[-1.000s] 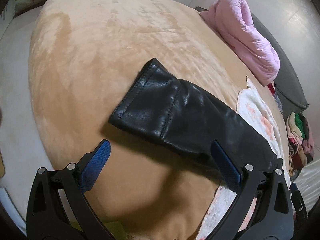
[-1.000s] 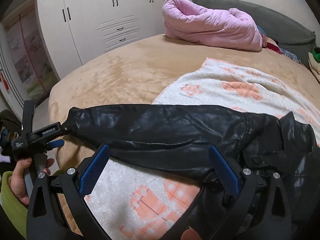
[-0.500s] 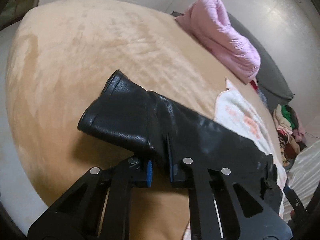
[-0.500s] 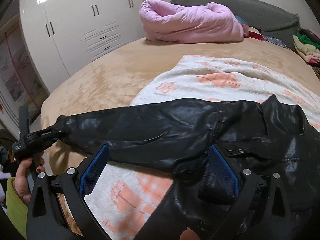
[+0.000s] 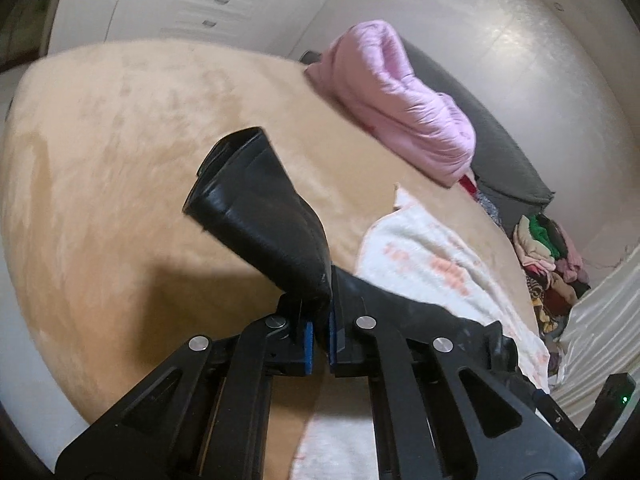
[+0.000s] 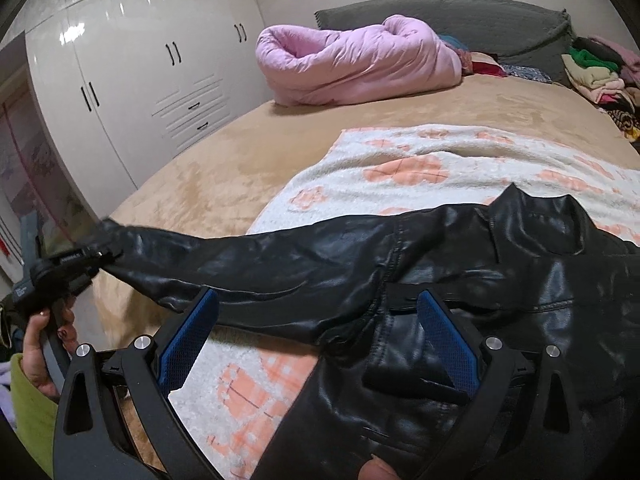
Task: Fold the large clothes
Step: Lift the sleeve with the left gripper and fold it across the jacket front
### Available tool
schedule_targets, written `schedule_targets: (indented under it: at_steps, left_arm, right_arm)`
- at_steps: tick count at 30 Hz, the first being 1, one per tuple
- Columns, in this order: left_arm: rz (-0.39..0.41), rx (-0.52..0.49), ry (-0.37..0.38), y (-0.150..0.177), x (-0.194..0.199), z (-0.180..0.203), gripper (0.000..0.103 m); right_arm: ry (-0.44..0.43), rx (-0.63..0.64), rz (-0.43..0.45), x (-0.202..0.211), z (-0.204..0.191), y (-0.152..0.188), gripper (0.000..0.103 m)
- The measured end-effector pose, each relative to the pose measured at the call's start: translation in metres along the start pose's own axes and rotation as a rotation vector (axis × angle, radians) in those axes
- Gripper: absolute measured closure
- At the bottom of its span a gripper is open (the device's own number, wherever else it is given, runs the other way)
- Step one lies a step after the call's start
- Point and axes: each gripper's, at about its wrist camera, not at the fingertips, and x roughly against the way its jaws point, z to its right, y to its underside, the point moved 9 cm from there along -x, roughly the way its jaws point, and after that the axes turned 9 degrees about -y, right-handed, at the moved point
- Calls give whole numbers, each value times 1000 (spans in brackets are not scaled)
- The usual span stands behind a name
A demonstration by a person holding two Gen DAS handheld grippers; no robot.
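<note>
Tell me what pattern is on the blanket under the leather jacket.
White blanket with peach-orange checked patches; clearest in the right wrist view.

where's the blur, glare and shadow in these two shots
Left wrist view: soft motion blur overall, and the black sleeve casts a dark shadow on the tan bed cover. Right wrist view: sharper, glare spots on the glossy wardrobe doors, blur only at the left gripper; fisheye curves both.

A glossy black jacket [image 6: 400, 264] is lying on a white blanket [image 6: 420, 160] patterned with peach checked blotches. The bed [image 6: 224, 172] beneath is showing tan. Beyond the blanket, a quilt [image 6: 360, 64] is glowing pale pink against a grey headboard [image 6: 440, 12]. Tool pads [image 6: 188, 336] are showing blue.
</note>
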Motion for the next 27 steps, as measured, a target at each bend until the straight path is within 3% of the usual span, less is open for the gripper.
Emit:
schedule_targets:
  at_steps: [14,27]
  left_arm:
    - [71,-144,125,-8,36,109,103]
    - [104,-339,258,15,64,230,103]
  right_arm:
    - [53,-97,102,67,55,-3,4]
    - [92,-190,187,127,110,9,4]
